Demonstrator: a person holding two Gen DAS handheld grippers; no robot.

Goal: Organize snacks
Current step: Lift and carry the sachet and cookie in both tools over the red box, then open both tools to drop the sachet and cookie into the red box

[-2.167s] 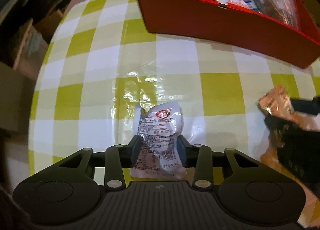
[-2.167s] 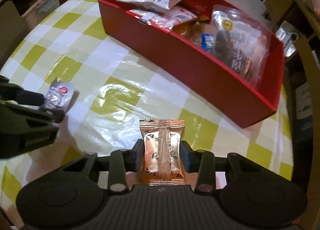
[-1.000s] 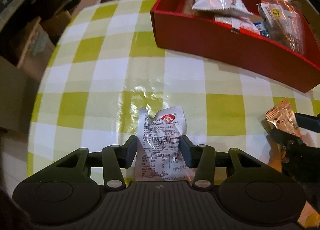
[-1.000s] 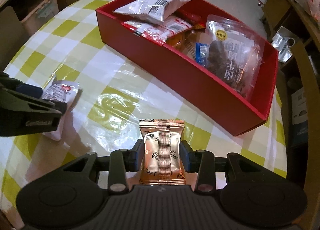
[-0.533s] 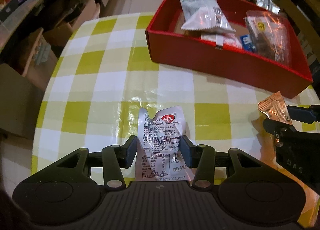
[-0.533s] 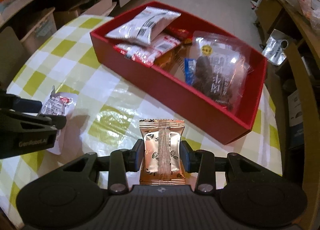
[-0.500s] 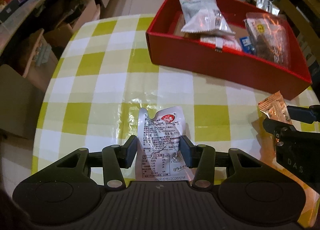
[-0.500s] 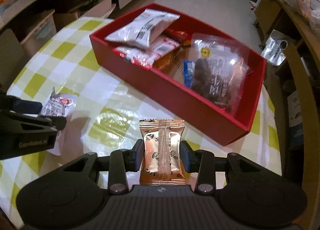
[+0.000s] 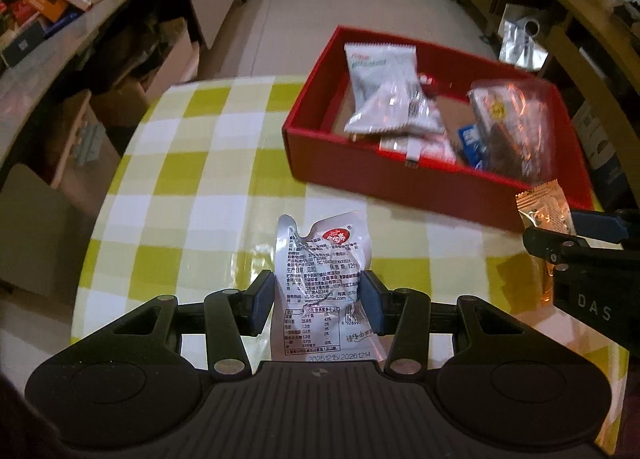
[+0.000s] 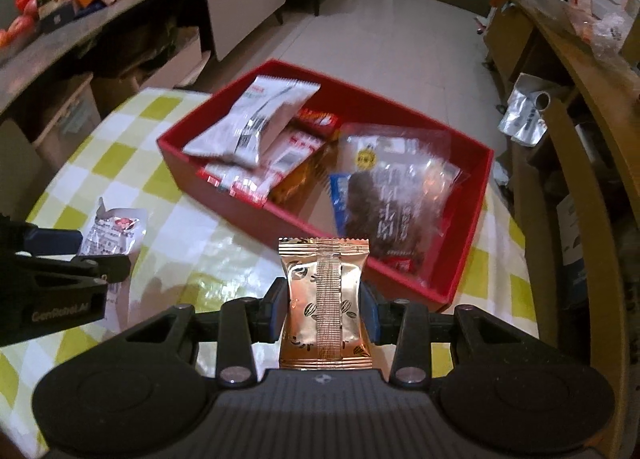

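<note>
Silver packet [image 9: 320,283] gripped by left claw [image 9: 318,301] | gold packet [image 10: 323,307] pinched in right claw [image 10: 324,313] | both packets' lower ends hidden

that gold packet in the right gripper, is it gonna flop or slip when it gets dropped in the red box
The gold packet probably stays fairly stiff: it stands upright above the right gripper without sagging. Its glossy foil looks slippery, though the pads pinch both sides squarely. It seems light and puffy, so over the red box it may land flat on the other bags rather than roll.
</note>
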